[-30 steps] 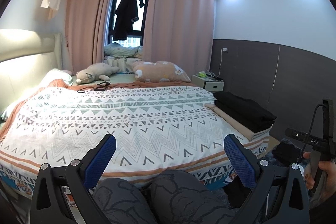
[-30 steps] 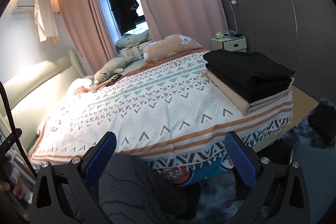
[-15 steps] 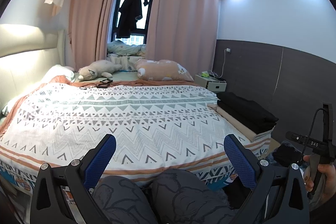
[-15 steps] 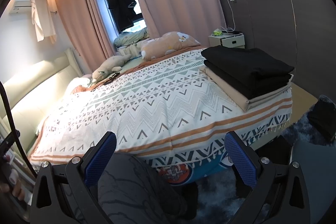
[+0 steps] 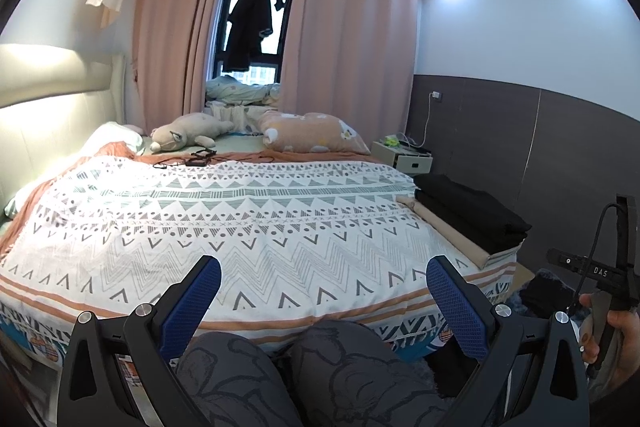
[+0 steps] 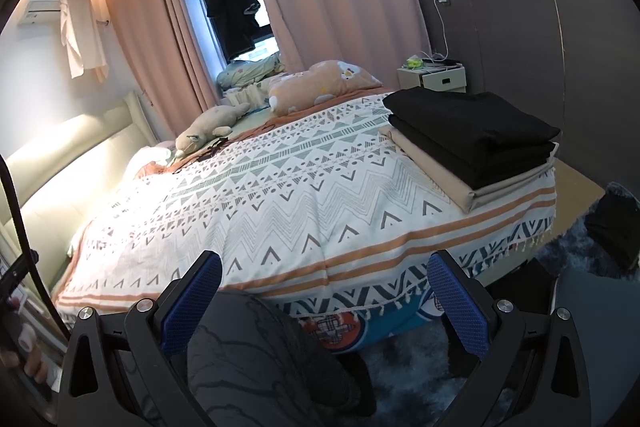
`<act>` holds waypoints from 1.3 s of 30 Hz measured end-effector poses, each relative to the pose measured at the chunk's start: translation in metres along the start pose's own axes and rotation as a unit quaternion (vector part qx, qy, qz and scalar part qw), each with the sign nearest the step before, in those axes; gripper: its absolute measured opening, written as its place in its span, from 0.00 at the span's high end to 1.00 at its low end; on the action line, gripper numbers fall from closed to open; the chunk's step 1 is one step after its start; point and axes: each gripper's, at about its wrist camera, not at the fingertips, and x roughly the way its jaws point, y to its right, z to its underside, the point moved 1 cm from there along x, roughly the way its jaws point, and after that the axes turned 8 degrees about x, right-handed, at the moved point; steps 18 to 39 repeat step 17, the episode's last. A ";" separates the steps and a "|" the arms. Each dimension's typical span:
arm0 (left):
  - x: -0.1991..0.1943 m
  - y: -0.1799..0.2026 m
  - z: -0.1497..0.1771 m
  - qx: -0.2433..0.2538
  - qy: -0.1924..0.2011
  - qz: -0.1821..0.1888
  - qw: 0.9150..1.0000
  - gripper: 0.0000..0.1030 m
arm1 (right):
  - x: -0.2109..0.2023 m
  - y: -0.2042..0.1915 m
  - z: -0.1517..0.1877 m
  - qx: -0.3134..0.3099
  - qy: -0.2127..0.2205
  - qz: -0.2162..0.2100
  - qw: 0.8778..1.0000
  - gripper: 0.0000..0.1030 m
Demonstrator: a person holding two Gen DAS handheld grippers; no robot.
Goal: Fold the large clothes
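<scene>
Both the left gripper (image 5: 323, 301) and the right gripper (image 6: 324, 301) stood wide open and empty, above the person's grey patterned trouser knees (image 5: 280, 367). Folded black and beige clothes (image 6: 472, 143) were stacked on the right near corner of the zigzag-patterned white bedspread (image 6: 280, 195).

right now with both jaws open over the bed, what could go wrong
1. The folded stack sits at the bed's corner edge; tugging the patterned cover could tip it off.
2. A dark garment lies on the floor at the right; reaching for it could brush the stack.
3. Cables lie near the plush toy; spread cloth could snag them.
</scene>
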 end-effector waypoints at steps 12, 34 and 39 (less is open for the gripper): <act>0.000 -0.002 0.001 0.011 0.002 -0.003 1.000 0.00 | -0.004 -0.001 -0.004 -0.002 0.012 0.007 1.000 0.00; -0.001 -0.006 0.001 0.006 0.004 -0.001 1.000 0.00 | -0.008 0.003 -0.007 0.009 0.019 0.008 1.000 0.00; -0.001 -0.006 0.001 0.006 0.004 -0.001 1.000 0.00 | -0.008 0.003 -0.007 0.009 0.019 0.008 1.000 0.00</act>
